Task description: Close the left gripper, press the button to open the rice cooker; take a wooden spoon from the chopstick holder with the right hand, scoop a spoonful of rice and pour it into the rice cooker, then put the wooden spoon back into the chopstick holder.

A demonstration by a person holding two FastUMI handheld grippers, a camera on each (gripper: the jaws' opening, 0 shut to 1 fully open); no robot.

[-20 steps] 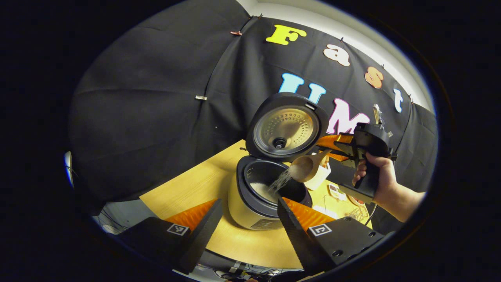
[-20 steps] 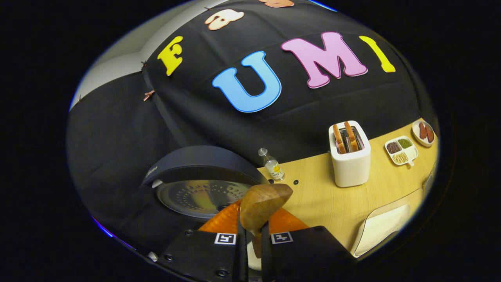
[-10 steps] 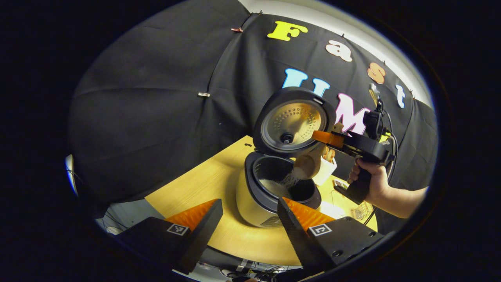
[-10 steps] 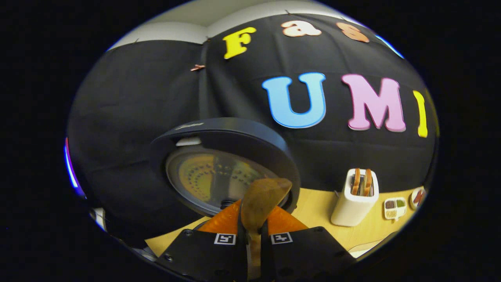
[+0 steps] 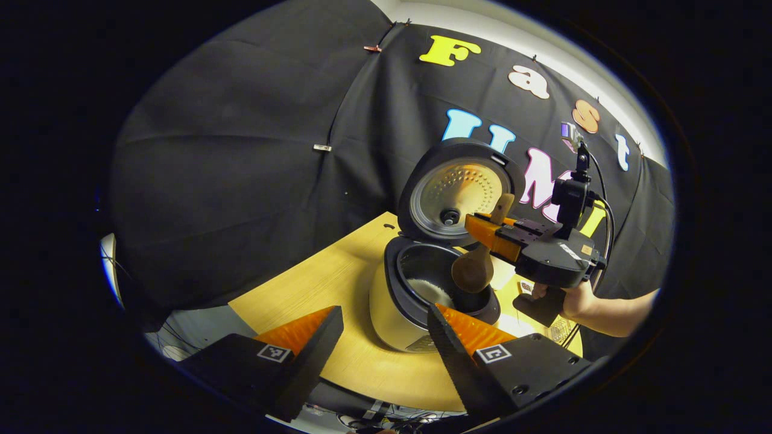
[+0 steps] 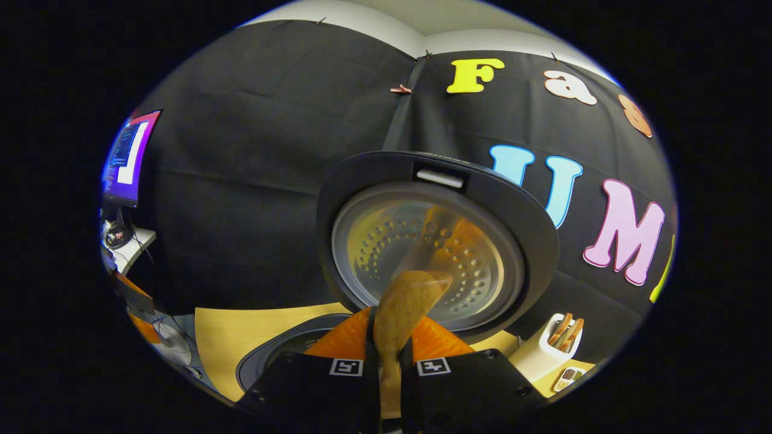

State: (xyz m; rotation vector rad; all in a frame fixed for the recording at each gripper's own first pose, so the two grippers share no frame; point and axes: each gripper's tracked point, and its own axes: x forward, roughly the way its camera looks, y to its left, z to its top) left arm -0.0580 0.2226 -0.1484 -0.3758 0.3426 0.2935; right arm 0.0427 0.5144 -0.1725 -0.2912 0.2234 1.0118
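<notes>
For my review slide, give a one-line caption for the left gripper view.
Right claw holds the wooden spoon tipped bowl-down over the open rice cooker, rice in the pot.

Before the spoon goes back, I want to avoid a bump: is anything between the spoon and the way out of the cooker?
Yes. The wooden spoon, clamped in the right gripper, hangs over the cooker's pot, and the raised lid stands close beyond it. Toward the person, nothing visible blocks it.

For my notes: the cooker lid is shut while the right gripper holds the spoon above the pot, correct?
Not quite: the lid stands open, as the left gripper view shows. The right gripper does hold the spoon above the pot.
</notes>
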